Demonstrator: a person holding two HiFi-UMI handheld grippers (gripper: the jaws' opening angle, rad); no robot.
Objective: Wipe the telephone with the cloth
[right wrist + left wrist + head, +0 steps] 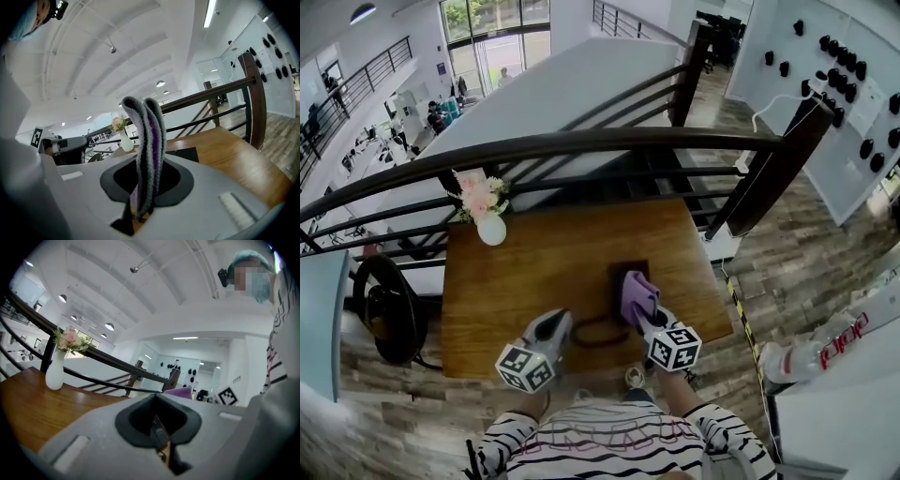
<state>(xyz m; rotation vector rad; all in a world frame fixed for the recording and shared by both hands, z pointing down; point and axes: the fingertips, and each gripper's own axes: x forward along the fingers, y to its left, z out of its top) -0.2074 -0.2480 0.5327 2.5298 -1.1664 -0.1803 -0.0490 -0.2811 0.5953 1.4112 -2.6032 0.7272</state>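
A dark telephone (pixel 623 274) lies on the wooden table (pixel 534 272), partly hidden under a purple cloth (pixel 637 292). My right gripper (pixel 644 316) is shut on that cloth; in the right gripper view its folded grey-and-purple edge (pixel 150 140) stands up out of the jaws (pixel 140 211), with the telephone (pixel 185 153) beyond. My left gripper (pixel 559 324) rests near the table's front edge, left of the telephone, jaws closed to a narrow slit (pixel 164 446). A dark cord loop (pixel 598 336) lies between the two grippers. The cloth (pixel 180 391) shows in the left gripper view.
A white vase of pink flowers (pixel 491 228) stands at the table's far left corner. A dark curved railing (pixel 581 142) runs behind the table, over a stairwell. A black round object (pixel 389 309) sits on the floor to the left.
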